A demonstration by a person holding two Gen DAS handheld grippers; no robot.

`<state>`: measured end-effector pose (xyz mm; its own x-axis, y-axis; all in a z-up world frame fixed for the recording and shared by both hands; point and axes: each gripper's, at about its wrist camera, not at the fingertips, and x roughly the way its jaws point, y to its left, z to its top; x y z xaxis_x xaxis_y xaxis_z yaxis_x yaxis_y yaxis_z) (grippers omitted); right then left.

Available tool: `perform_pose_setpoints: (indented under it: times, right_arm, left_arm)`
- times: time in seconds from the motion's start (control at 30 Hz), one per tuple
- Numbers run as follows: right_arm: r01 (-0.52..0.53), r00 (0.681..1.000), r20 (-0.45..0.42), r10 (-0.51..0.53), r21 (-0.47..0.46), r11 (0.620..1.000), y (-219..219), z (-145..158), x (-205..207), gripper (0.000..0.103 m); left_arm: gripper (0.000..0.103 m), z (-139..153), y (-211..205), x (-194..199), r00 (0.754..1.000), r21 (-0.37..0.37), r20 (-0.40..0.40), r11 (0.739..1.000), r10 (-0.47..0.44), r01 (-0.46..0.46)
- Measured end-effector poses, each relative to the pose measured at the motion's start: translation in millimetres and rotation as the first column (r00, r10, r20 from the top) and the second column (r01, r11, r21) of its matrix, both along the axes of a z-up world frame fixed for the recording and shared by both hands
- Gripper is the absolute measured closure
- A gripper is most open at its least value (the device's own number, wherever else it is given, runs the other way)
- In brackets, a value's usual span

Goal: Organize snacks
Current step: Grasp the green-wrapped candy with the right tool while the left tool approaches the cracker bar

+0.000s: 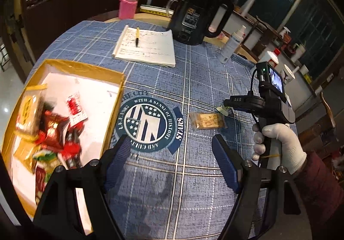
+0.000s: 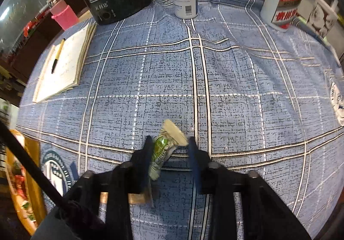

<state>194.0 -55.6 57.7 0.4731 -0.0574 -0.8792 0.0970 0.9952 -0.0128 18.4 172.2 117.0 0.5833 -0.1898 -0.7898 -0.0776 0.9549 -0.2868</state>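
The green candy (image 2: pixel 162 150) lies on the blue-checked surface (image 2: pixel 236 94) right between my right tongs (image 2: pixel 168 154). Its long axis runs slightly aslant to the fingers, its twisted white end poking out past the tips. The left finger (image 2: pixel 148 154) looks against the wrapper, the right one apart, so I judge it not yet pinched. My left tongs (image 1: pixel 172 160) stand spread and empty, farther off. A gold packet (image 1: pixel 207 120) lies beyond them, near the box (image 1: pixel 116 98) of snacks.
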Motion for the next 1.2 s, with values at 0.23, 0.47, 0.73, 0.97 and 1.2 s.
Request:
perform_pose_setpoints:
  times: [0.23, 0.47, 0.73, 0.97, 1.2]
  right_arm:
    - [-0.036, 0.999, -0.035, 0.035, -0.025, 0.999, -16.5, 0.8, -23.6, 0.089]
    - [-0.028, 0.995, -0.091, 0.034, 0.065, 0.998, -45.3, -2.8, -68.1, 0.09]
    - [-0.007, 0.997, -0.08, 0.016, 0.112, 0.994, -58.5, -4.6, -106.7, 0.09]
    - [-0.006, 0.998, -0.059, 0.012, 0.102, 0.995, -59.9, -4.4, -125.2, 0.089]
    - [-0.008, 0.999, -0.049, 0.013, 0.108, 0.994, -68.9, -7.3, -138.3, 0.085]
  left_arm:
    - [0.025, -24.5, -29.7, 46.6, 0.982, -0.001, -0.031, 0.983, -0.184, 0.184]
    - [0.025, -57.5, -88.4, 96.1, 0.935, 0.014, -0.105, 0.94, -0.339, 0.342]
    - [0.025, -77.2, -123.4, 119.2, 0.945, 0.056, -0.148, 0.951, -0.293, 0.303]
    - [0.036, -100.4, -137.9, 126.0, 0.945, 0.167, -0.188, 0.939, -0.268, 0.3]
    - [0.063, -93.6, -102.4, 88.1, 0.923, 0.121, -0.263, 0.939, -0.282, 0.321]
